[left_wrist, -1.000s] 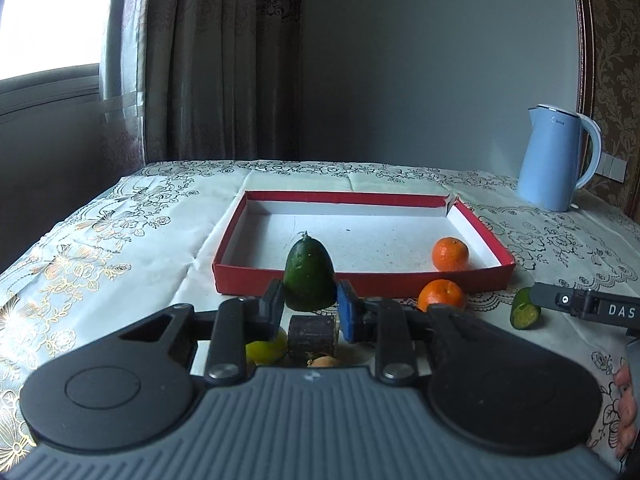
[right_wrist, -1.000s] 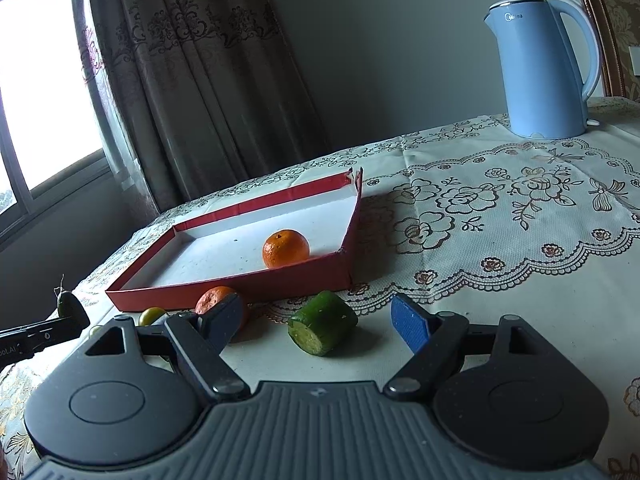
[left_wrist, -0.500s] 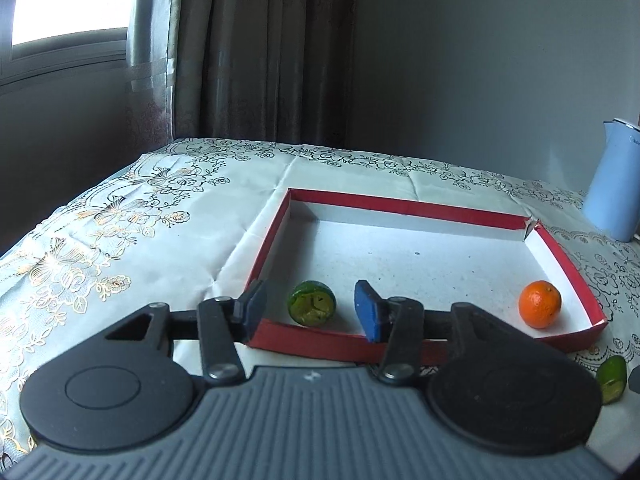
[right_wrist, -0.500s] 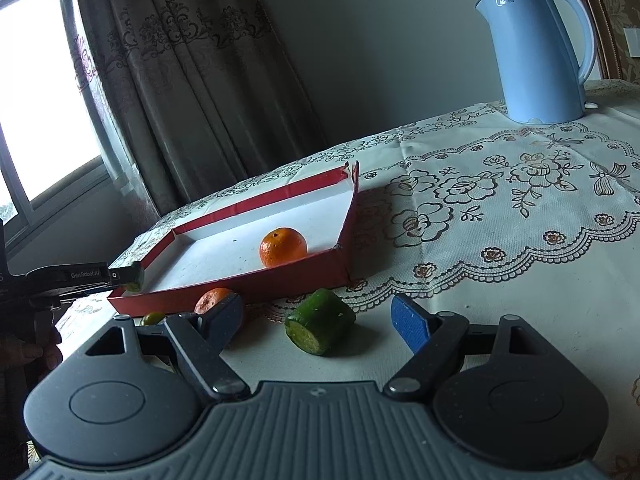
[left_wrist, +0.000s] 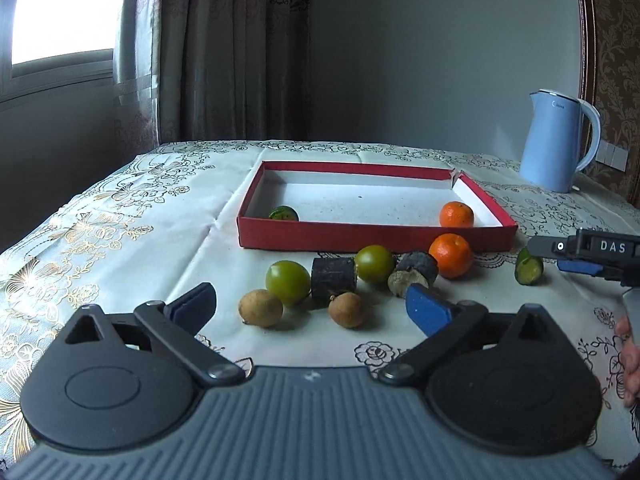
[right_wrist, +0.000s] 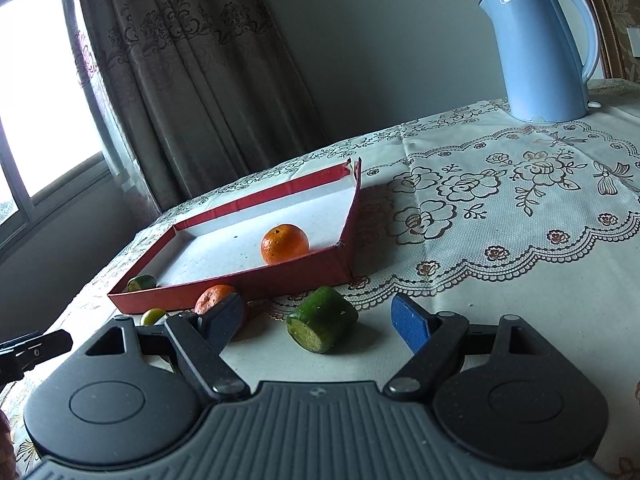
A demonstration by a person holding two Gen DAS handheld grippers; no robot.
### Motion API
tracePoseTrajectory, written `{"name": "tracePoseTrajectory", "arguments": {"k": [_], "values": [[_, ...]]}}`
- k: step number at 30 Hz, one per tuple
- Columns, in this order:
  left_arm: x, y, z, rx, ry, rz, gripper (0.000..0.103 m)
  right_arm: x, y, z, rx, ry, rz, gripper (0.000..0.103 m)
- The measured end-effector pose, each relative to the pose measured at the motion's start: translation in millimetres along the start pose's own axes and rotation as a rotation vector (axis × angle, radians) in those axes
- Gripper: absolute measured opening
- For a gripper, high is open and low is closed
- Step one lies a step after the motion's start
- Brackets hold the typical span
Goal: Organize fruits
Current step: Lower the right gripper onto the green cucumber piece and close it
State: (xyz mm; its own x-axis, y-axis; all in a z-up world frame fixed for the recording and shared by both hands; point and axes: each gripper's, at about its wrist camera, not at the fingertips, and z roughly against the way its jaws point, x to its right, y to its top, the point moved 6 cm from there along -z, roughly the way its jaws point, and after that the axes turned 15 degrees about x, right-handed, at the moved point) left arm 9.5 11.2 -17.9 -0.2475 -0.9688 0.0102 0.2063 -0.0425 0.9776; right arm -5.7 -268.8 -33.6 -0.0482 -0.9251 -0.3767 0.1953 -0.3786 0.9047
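Note:
A red tray (left_wrist: 376, 236) holds a green fruit piece (left_wrist: 283, 213) in its near left corner and an orange (left_wrist: 456, 215) at its right. In front of it lie another orange (left_wrist: 451, 255), two green round fruits (left_wrist: 288, 282), two dark cylinders (left_wrist: 334, 282) and two brown fruits (left_wrist: 261, 307). My left gripper (left_wrist: 310, 308) hovers before this group, its jaws opening wide and gripping nothing. My right gripper (right_wrist: 318, 324) is open, with a green cut piece (right_wrist: 322, 318) lying on the cloth between its fingers, untouched.
A light blue kettle (left_wrist: 558, 146) stands at the back right of the table. A floral tablecloth (right_wrist: 520, 240) covers the table. Curtains and a window are behind on the left. Part of a hand (left_wrist: 630, 356) shows at the right edge.
My left gripper let go of the green fruit piece inside the tray's near left corner, opened wide and drew back in front of the tray. The right gripper has not moved.

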Motion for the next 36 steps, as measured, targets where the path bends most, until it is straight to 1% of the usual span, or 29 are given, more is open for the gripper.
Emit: {"name": "tracePoseTrajectory", "arguments": {"k": [3, 5, 7, 13, 20, 24, 27, 30, 32, 33, 35, 36], "values": [[3.3, -14.3, 0.3, -0.04, 0.004, -0.032, 0.103, -0.3, -0.8, -1.1, -0.009, -0.003, 0.004, 0.082], [2.0, -22.0, -5.4, -0.076, 0.018, -0.03, 0.103, -0.6, -1.3, -1.6, -0.013, -0.002, 0.006, 0.085], [0.6, -27.6, -8.4, -0.096, 0.03, -0.02, 0.103, -0.7, -2.2, -2.3, -0.021, -0.001, 0.009, 0.087], [-4.7, -30.5, -15.2, -0.092, 0.029, 0.024, 0.103, -5.0, -4.7, -4.6, -0.045, 0.006, 0.036, 0.087], [-3.9, -29.8, -20.4, -0.116, 0.048, 0.039, 0.103, -19.8, -9.7, -12.7, -0.101, 0.011, 0.145, 0.087], [-3.9, -29.0, -23.9, -0.139, 0.068, 0.059, 0.103, -23.7, -7.1, -17.3, -0.087, -0.031, 0.253, 0.087], [-2.7, -27.3, -26.3, -0.155, 0.087, 0.06, 0.103, -23.9, -6.9, -23.6, -0.101, -0.044, 0.314, 0.087], [-2.5, -26.1, -31.3, -0.166, 0.112, 0.071, 0.103, -25.8, -8.3, -28.1, -0.124, -0.037, 0.338, 0.087], [-1.3, -26.8, -35.1, -0.167, 0.124, 0.06, 0.103, -28.5, -9.2, -29.0, -0.129, -0.035, 0.361, 0.086], [-0.7, -27.2, -36.9, -0.168, 0.129, 0.055, 0.103, -29.6, -9.4, -29.4, -0.13, -0.034, 0.369, 0.084], [-0.3, -27.2, -39.1, -0.171, 0.134, 0.05, 0.103, -29.8, -10.5, -32.0, -0.143, -0.035, 0.379, 0.075], [-0.5, -27.3, -40.3, -0.175, 0.134, 0.049, 0.103, -28.7, -12.0, -34.6, -0.161, -0.033, 0.374, 0.073]]}}
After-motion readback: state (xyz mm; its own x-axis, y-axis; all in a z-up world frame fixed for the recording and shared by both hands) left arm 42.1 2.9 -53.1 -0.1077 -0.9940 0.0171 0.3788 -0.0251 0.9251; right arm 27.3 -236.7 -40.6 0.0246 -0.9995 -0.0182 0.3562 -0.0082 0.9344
